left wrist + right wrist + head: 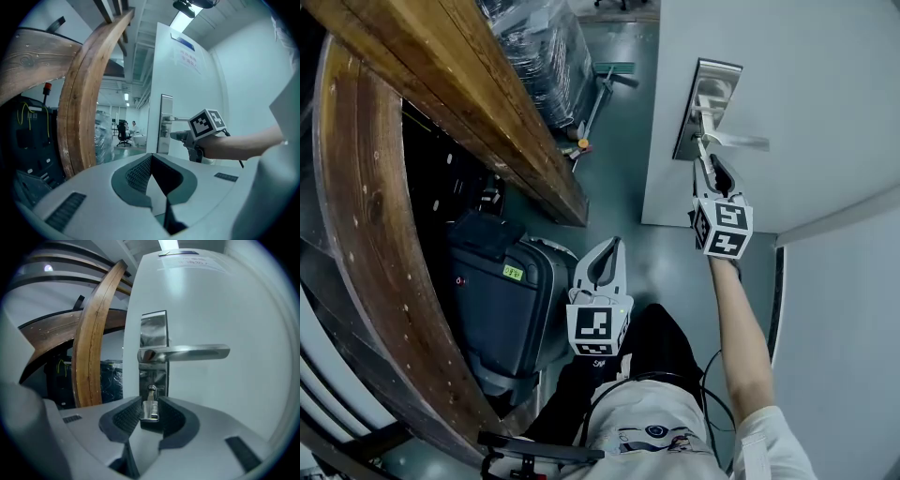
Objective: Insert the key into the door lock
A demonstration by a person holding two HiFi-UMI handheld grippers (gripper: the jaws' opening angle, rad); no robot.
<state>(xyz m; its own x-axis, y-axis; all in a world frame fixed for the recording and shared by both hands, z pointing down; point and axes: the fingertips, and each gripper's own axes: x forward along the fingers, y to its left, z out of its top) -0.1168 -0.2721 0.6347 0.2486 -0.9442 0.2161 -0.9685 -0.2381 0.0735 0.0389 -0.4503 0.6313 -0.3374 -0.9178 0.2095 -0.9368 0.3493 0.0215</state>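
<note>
Seen from above, the right arm reached straight out, its right gripper (706, 167) up against the door lock (703, 112), while the left gripper (615, 246) hung low by the lap. The left gripper's view showed its fingers (136, 173) closed on nothing. In the right gripper's view, the fingers (124, 420) pinched the key (150, 408), its tip at the keyhole (151, 390) beneath the lever handle (187, 353). How deep it sat, I couldn't tell.

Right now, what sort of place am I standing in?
Probably a workshop or storage space: a white door with a steel lever handle, big curved timber beams, plastic-wrapped goods and a black hard case.
</note>
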